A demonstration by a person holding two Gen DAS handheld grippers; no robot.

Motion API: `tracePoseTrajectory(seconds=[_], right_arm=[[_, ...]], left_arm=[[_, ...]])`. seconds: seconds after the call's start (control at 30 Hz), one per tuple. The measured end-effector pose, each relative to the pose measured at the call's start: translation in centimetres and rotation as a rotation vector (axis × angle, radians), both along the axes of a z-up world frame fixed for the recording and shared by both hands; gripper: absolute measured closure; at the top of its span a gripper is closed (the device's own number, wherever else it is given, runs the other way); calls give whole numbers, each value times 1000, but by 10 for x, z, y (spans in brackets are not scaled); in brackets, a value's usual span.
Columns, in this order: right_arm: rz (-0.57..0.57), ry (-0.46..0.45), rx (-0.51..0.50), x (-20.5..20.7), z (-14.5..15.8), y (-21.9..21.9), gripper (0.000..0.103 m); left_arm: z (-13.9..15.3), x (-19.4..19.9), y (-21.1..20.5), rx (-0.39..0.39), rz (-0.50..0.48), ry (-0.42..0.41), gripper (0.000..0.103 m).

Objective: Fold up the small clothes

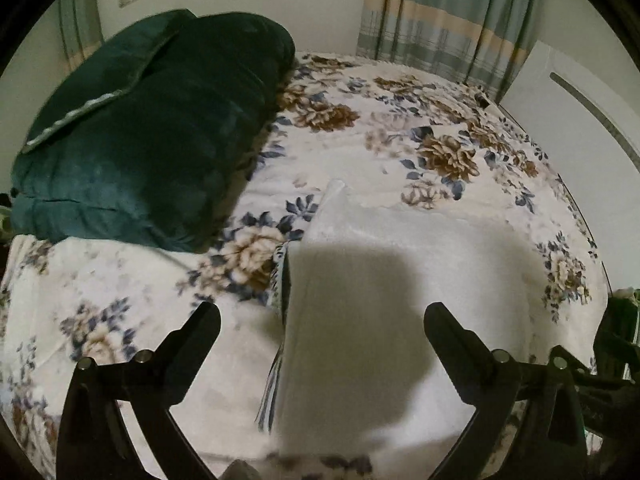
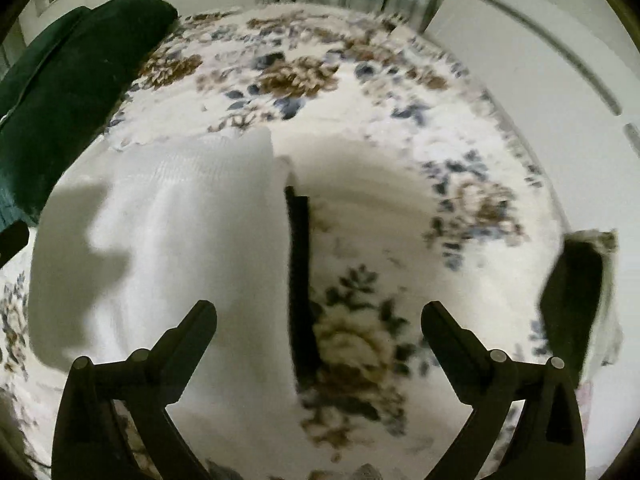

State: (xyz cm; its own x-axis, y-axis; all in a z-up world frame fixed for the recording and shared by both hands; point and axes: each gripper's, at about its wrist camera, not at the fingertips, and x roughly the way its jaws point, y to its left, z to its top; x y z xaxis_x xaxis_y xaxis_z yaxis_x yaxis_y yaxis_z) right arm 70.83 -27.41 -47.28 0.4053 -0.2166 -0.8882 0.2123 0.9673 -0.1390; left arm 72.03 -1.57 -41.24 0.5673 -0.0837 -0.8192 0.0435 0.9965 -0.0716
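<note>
A small white garment (image 1: 400, 264) lies flat on the floral bedspread (image 1: 360, 128). In the left wrist view its left edge runs between my fingers, and my left gripper (image 1: 322, 316) is open and empty just above it. In the right wrist view the same white garment (image 2: 160, 248) fills the left half, with its right edge casting a dark shadow down the middle. My right gripper (image 2: 319, 314) is open and empty, straddling that edge.
A dark green folded blanket (image 1: 152, 132) lies at the left of the bed, also in the right wrist view (image 2: 60, 92). Striped curtains (image 1: 448, 12) and a white panel (image 1: 580, 120) stand behind. A dark object (image 2: 576, 296) sits at the bed's right edge.
</note>
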Motion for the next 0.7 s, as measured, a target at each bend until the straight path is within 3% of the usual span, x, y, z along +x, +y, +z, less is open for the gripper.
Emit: tracePoseTrajectory(seconds=[0.13,0.47,0.7], right_arm=[[-25,-34,-20,-36,41,-3,0],[-29,-192,-54,-173,209,19,0],[-13,-308,-76,-271,323,34,0]], left_arm=[[38,-33,-7,9,6,-17,0],[164,-152,-30,64,-23,-99,0],[251,-245,-27,42,-33,-153,0]])
